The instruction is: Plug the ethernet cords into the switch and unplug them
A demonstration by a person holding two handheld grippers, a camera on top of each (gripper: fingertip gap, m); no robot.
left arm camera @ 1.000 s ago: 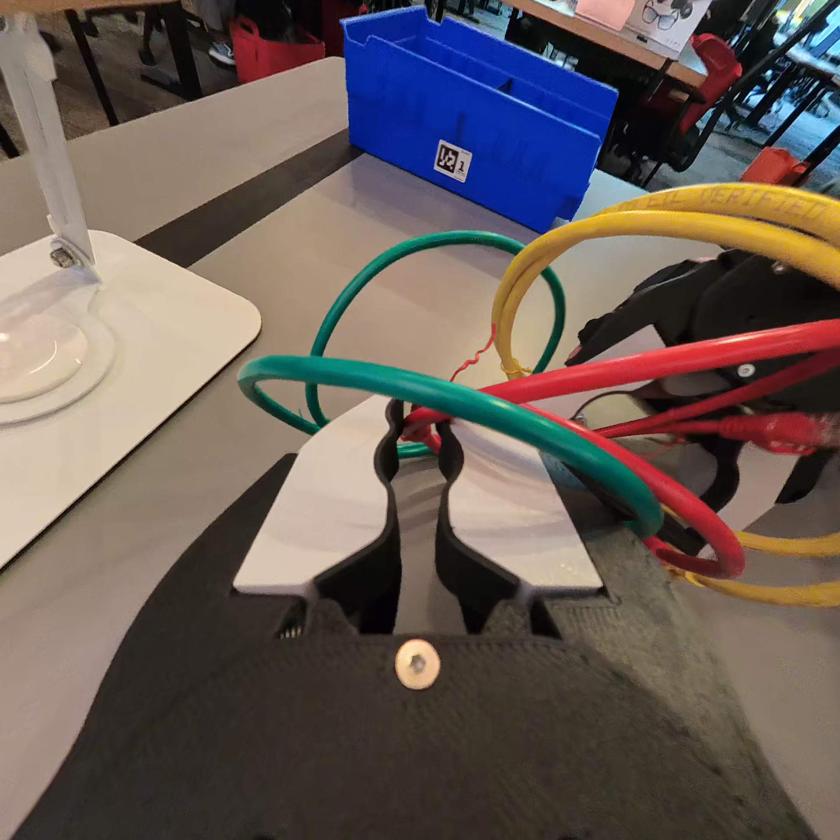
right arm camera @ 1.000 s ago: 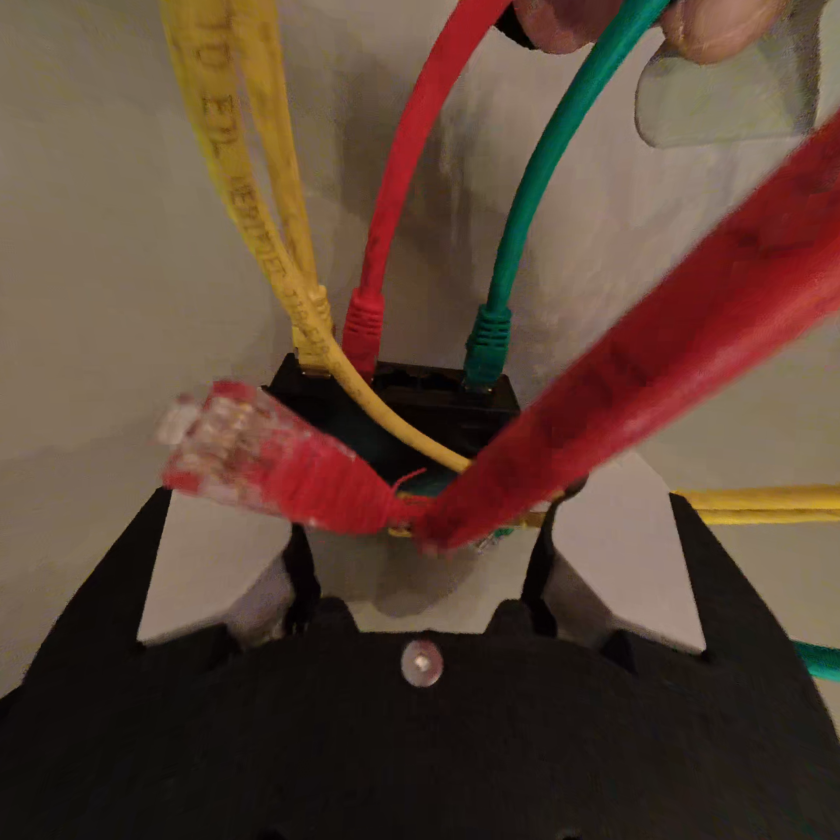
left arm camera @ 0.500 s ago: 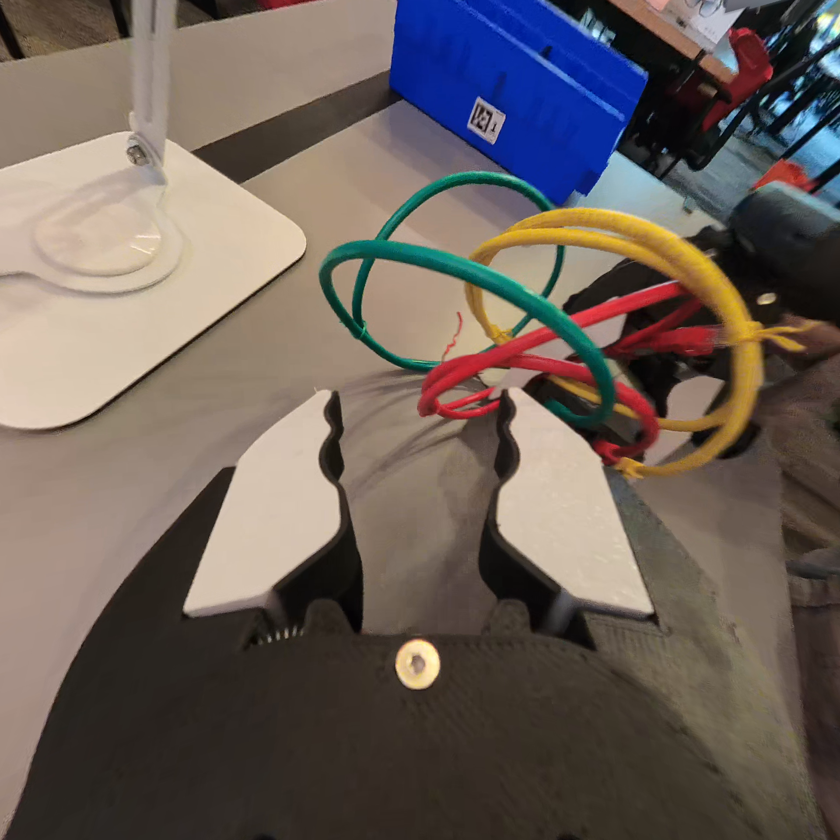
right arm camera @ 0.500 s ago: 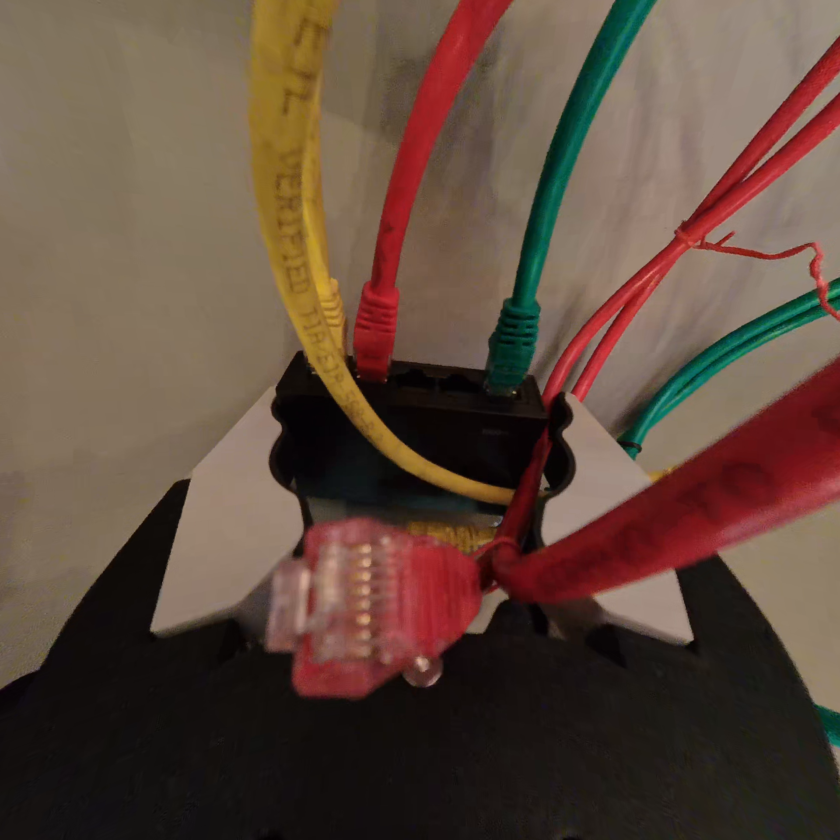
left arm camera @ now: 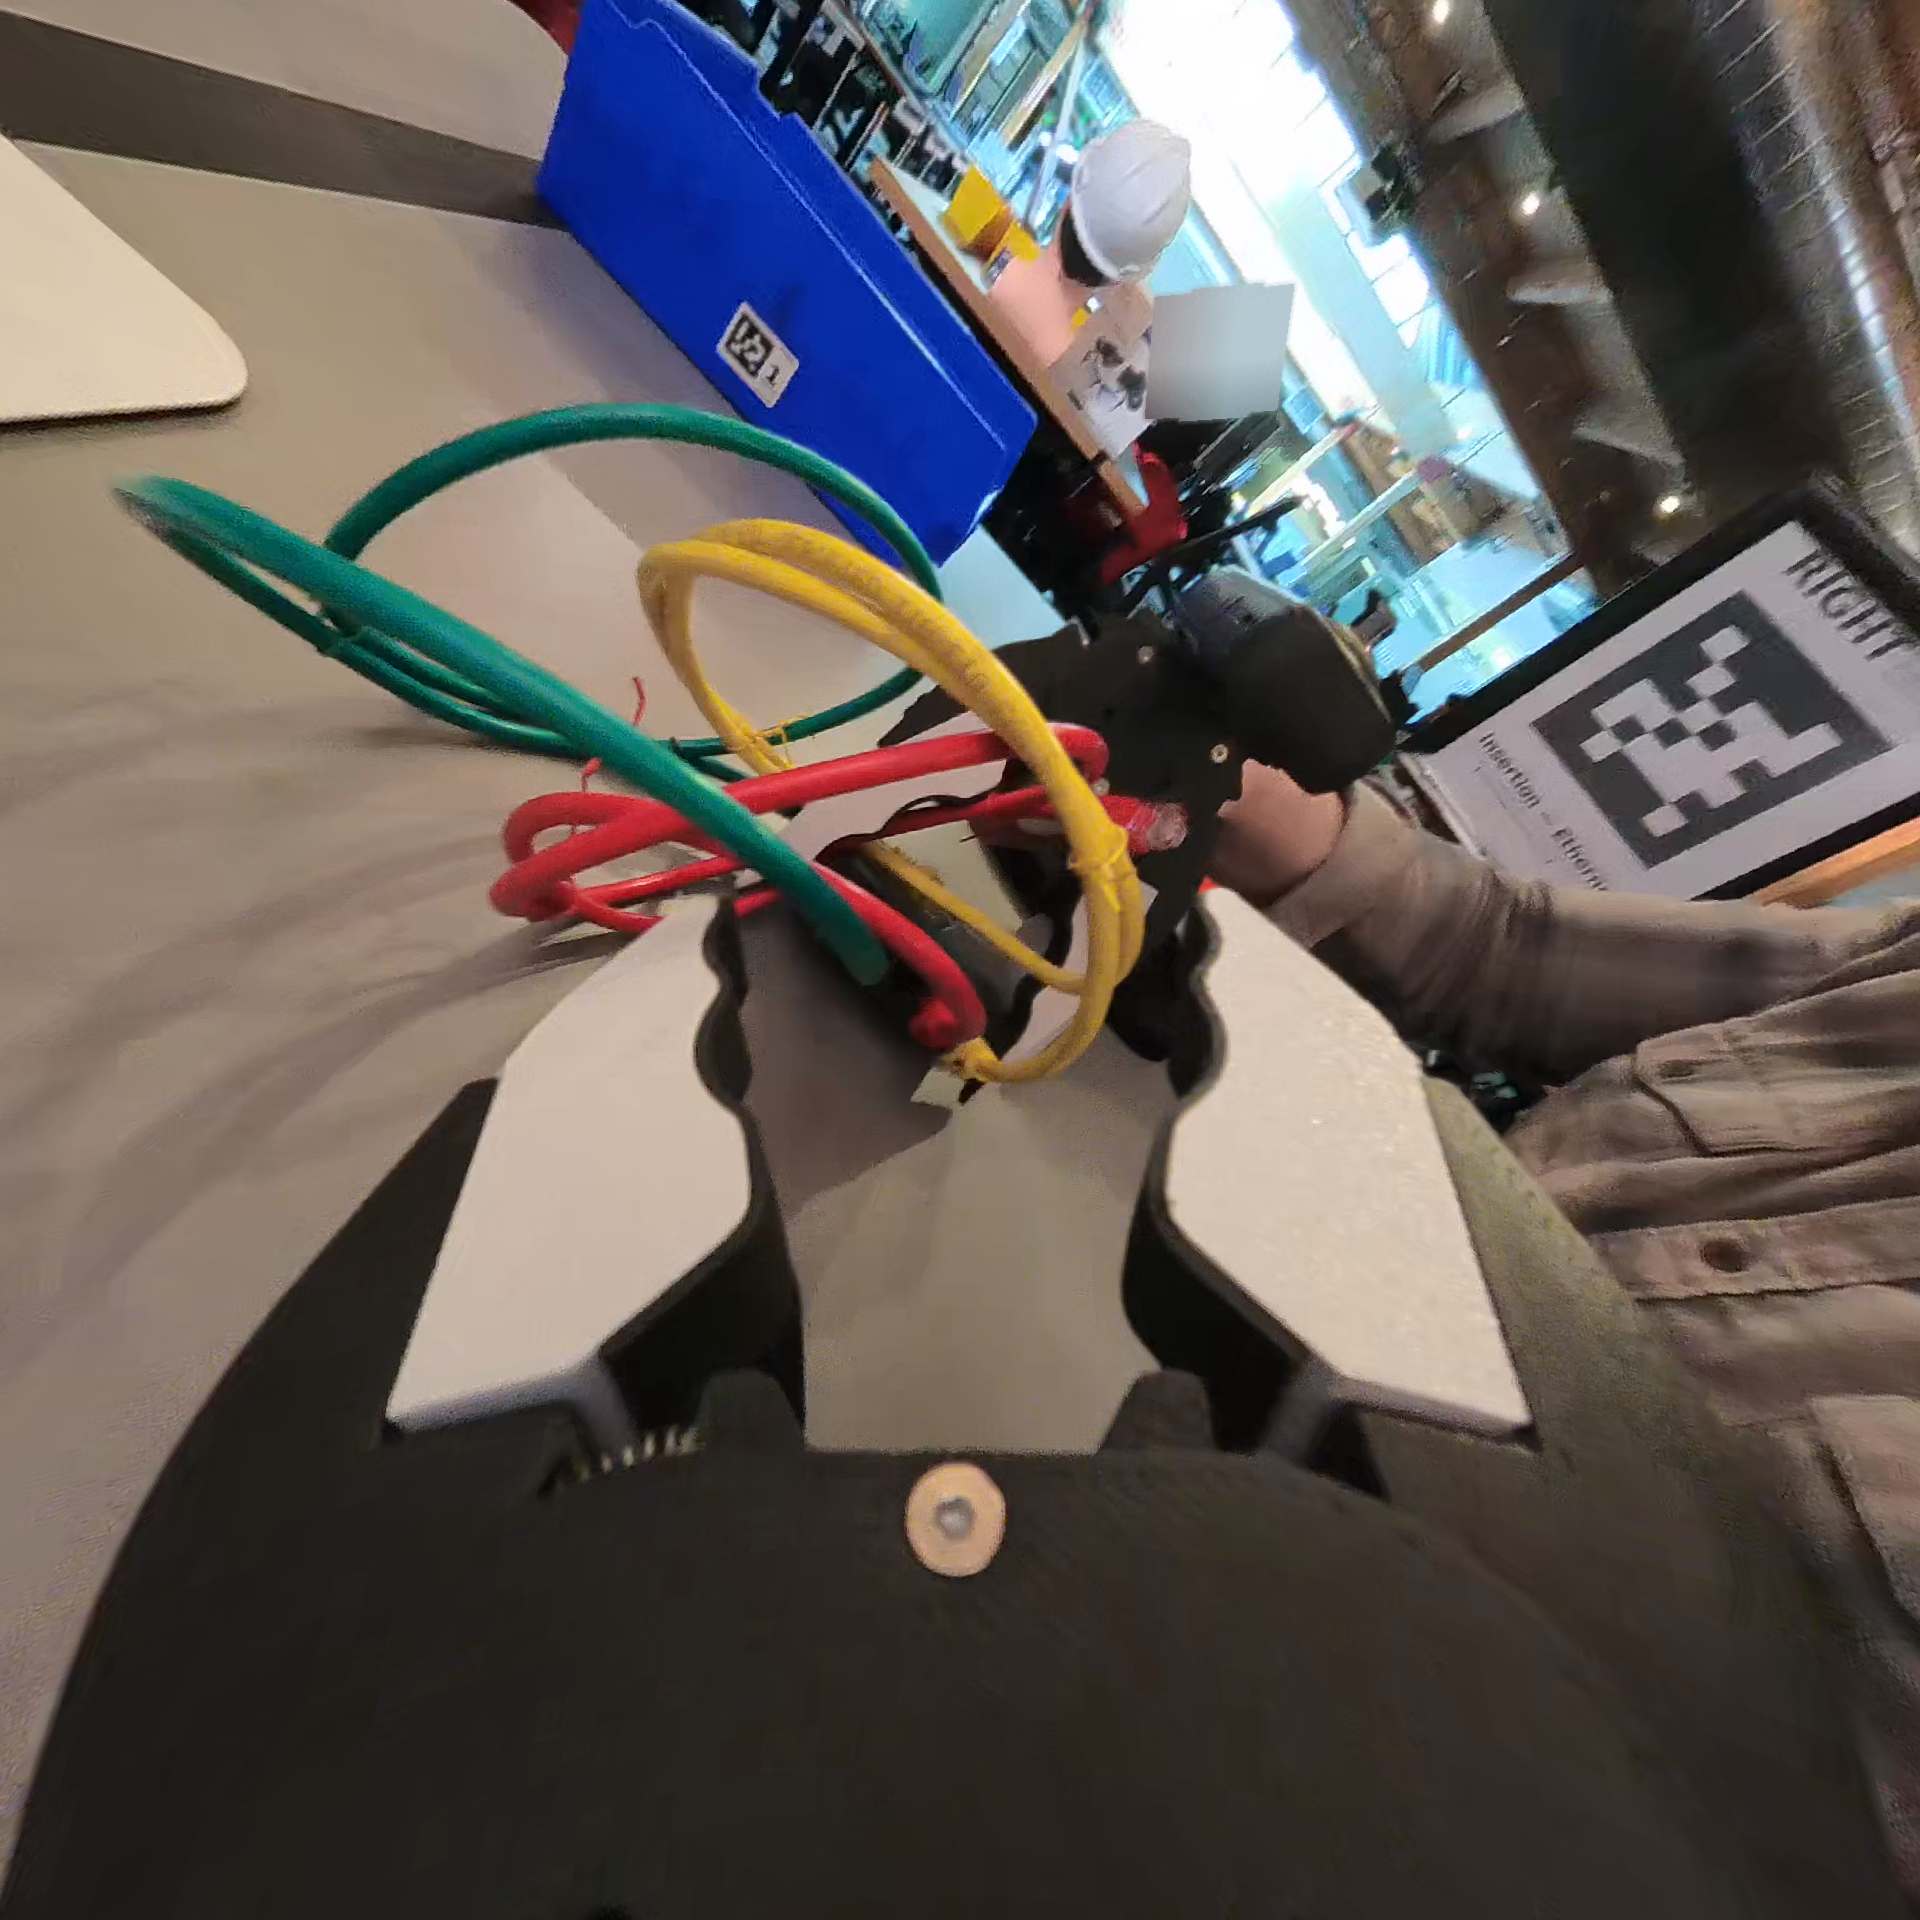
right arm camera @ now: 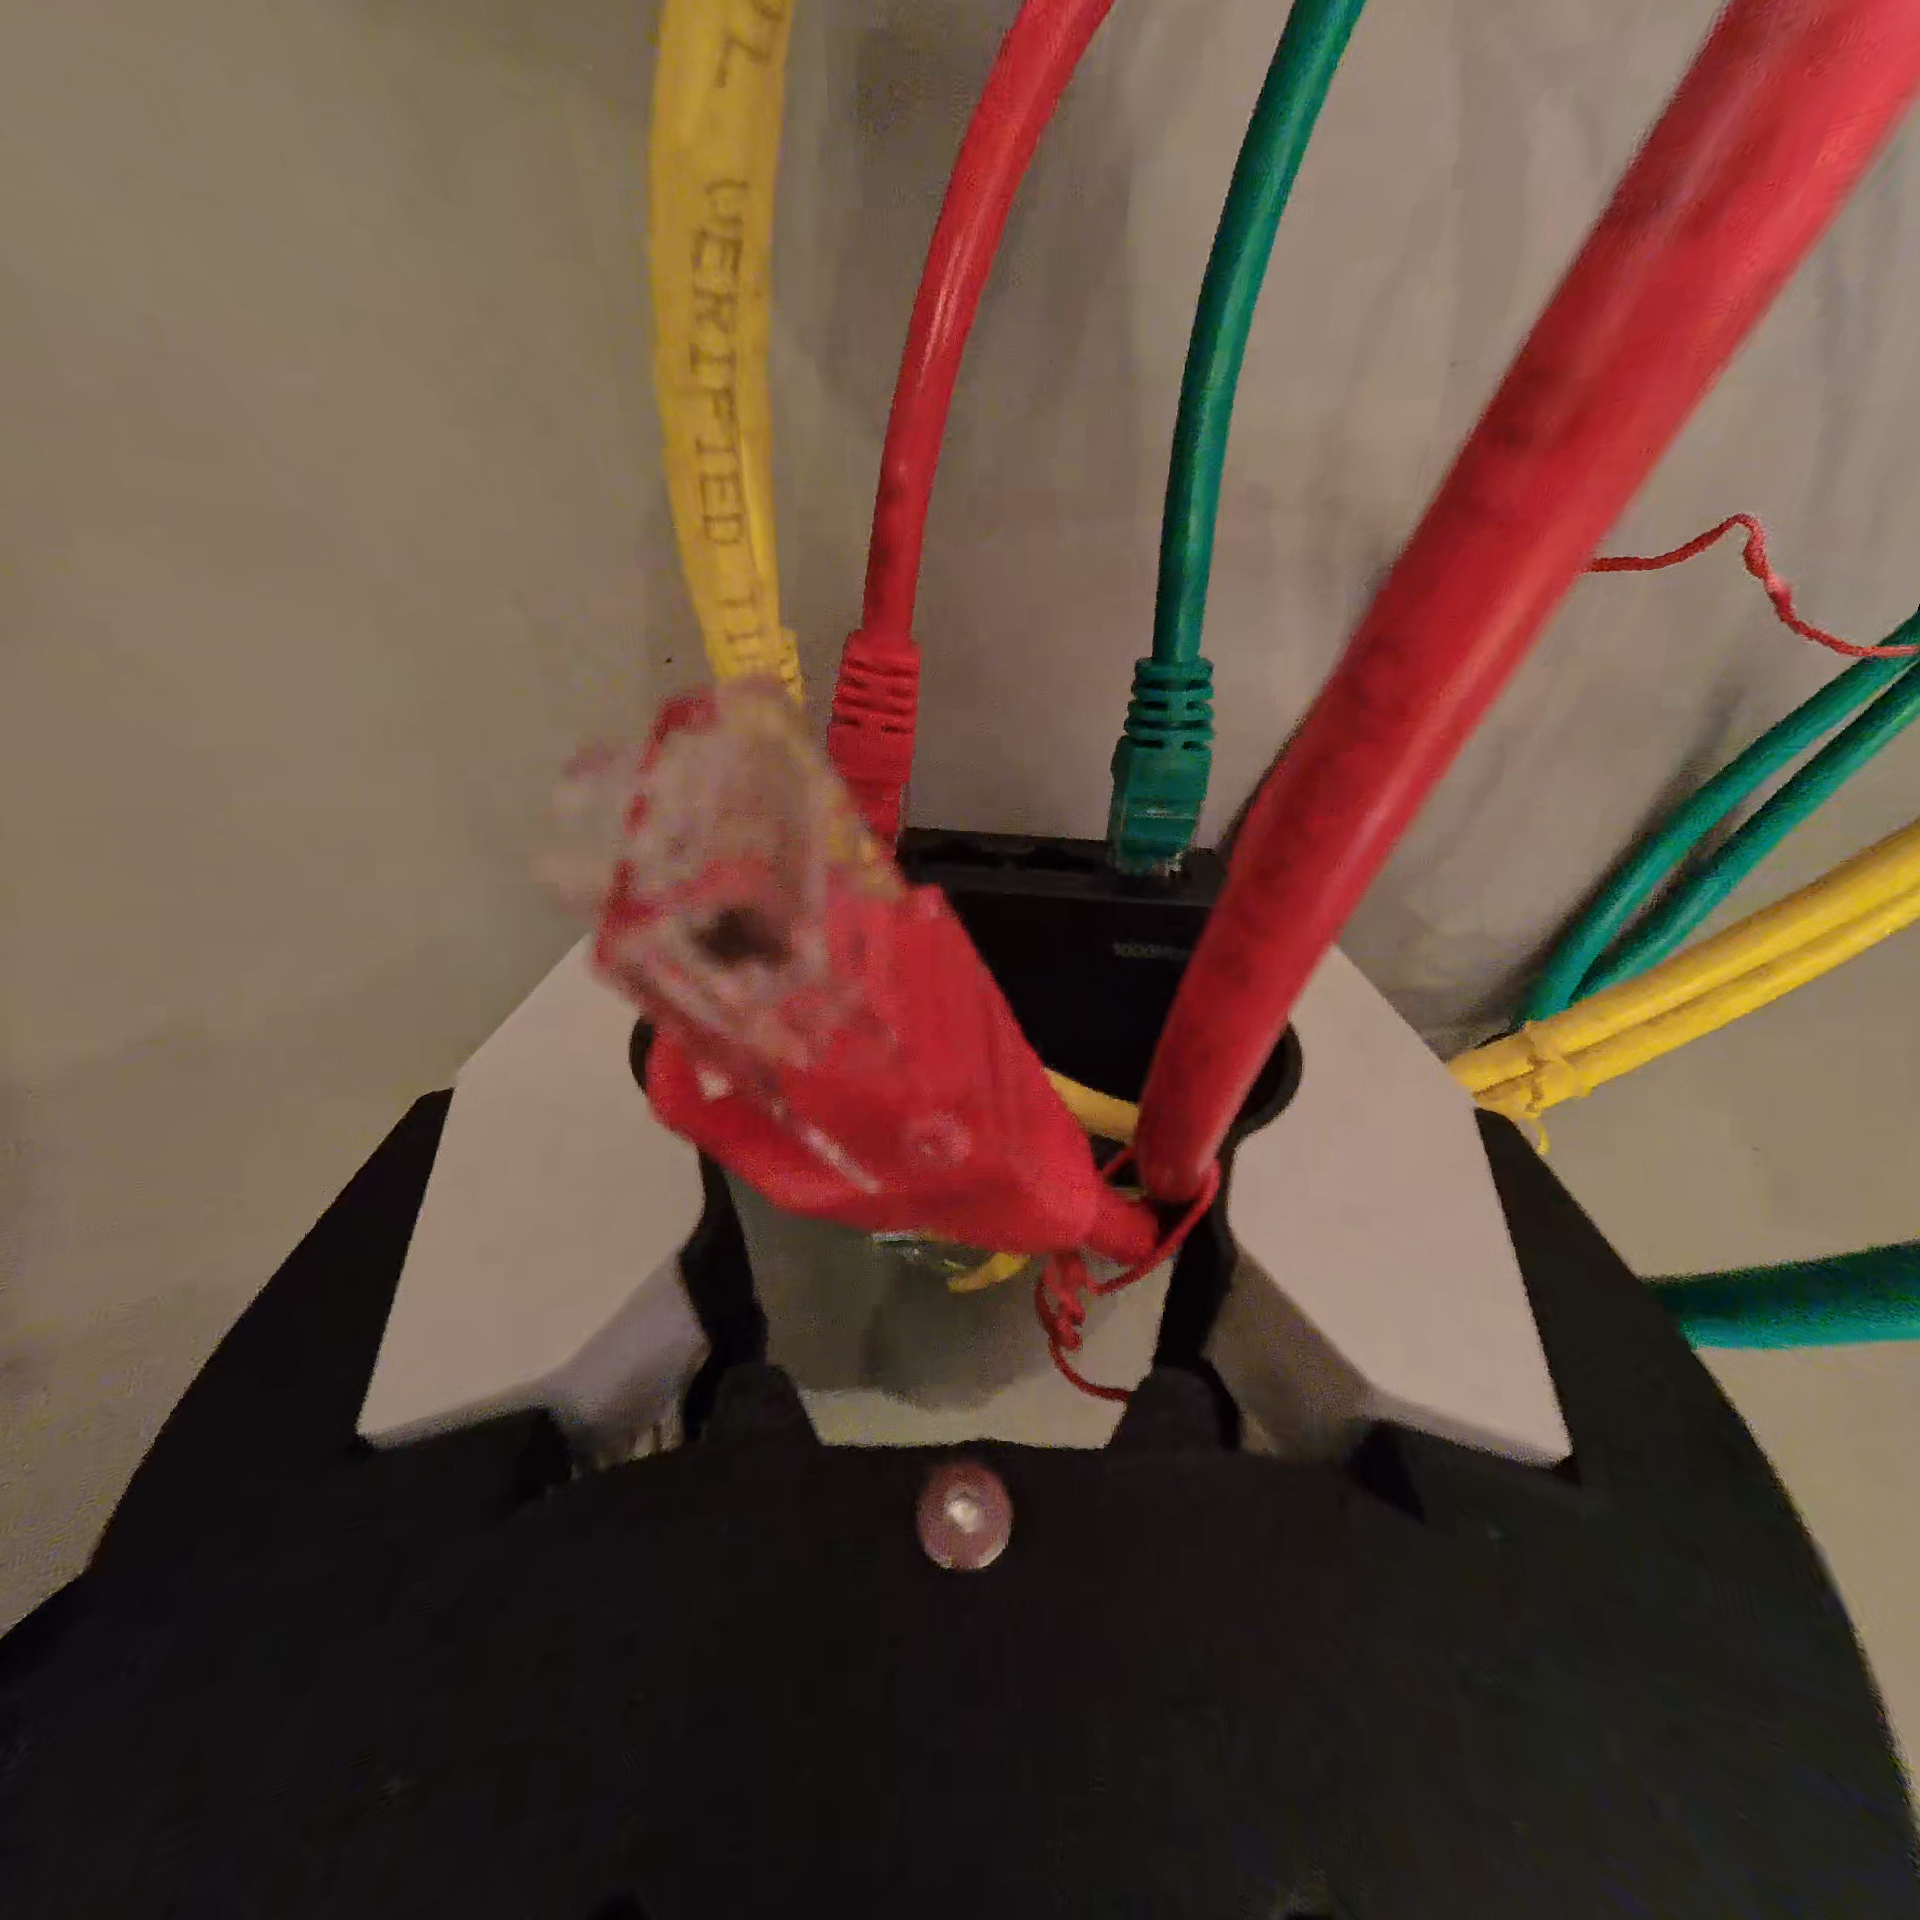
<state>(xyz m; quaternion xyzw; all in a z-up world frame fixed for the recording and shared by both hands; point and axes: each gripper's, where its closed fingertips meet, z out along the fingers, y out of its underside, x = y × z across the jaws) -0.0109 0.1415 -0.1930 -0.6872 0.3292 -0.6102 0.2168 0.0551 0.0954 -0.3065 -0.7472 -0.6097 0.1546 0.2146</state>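
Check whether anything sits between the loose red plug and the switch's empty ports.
Nothing visible blocks them. The empty ports lie between the plugged red connector and green connector; the loose red plug hangs, blurred, just short of the switch. A yellow cable only crosses the switch's near side.

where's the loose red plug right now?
In the right wrist view the loose red plug hangs unplugged at centre-left, just over the right tool and in front of the black switch, covering its left ports.
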